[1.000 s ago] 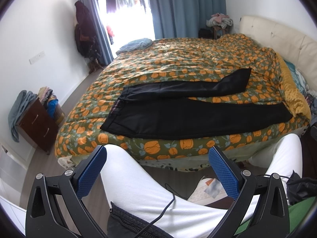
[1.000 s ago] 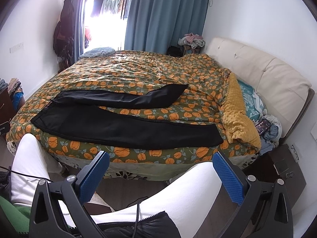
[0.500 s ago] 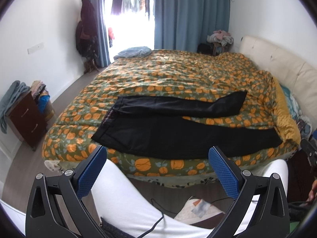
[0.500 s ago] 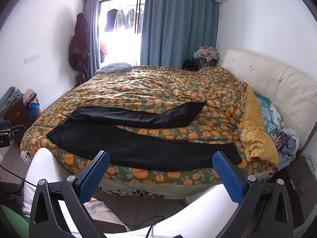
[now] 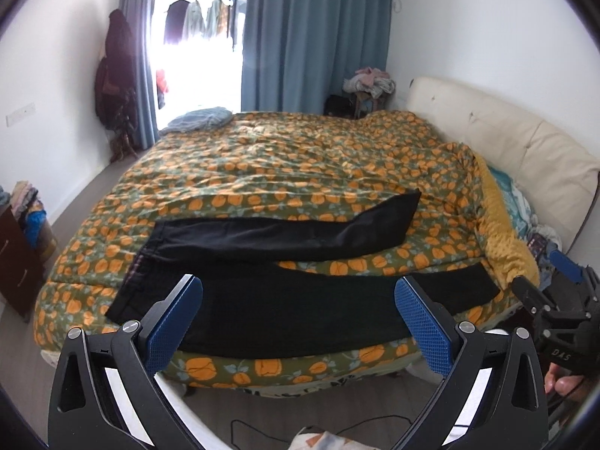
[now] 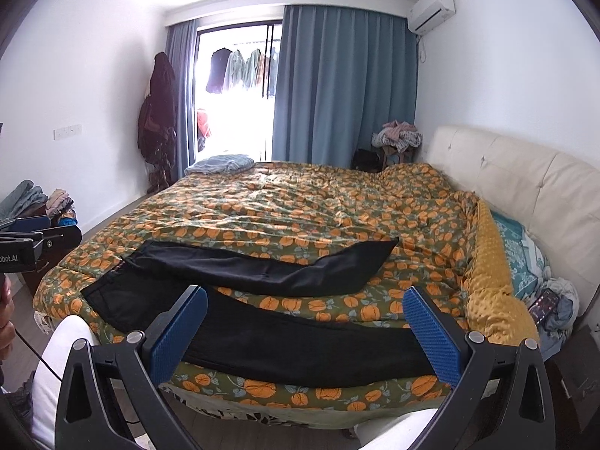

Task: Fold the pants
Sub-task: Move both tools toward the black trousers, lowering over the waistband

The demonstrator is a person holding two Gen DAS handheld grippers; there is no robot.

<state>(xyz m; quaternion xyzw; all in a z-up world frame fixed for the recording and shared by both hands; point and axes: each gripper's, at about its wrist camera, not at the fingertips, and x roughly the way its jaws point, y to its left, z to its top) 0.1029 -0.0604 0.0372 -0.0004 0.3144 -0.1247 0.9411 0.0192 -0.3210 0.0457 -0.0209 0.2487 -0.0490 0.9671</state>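
Note:
Black pants (image 5: 285,292) (image 6: 262,322) lie spread flat on the near part of the bed, waistband to the left, legs splayed to the right. The far leg (image 5: 300,230) angles away from the near one. My left gripper (image 5: 298,322) is open in the air in front of the near edge of the bed, nothing between its blue pads. My right gripper (image 6: 305,332) is open too, level with the near leg and short of the bed. Each gripper shows at the edge of the other's view.
The bed carries an orange pumpkin-print quilt (image 5: 300,157) with a cream headboard (image 5: 517,142) on the right and a mustard blanket (image 6: 495,292) beside it. A dark dresser (image 5: 15,262) stands left. A folded blue cloth (image 6: 221,163) lies at the far corner. White trouser legs (image 6: 56,367) are below.
Both grippers have risen and tilted up, so the person's white-clad legs have dropped out of the middle of each view. The pants have not moved.

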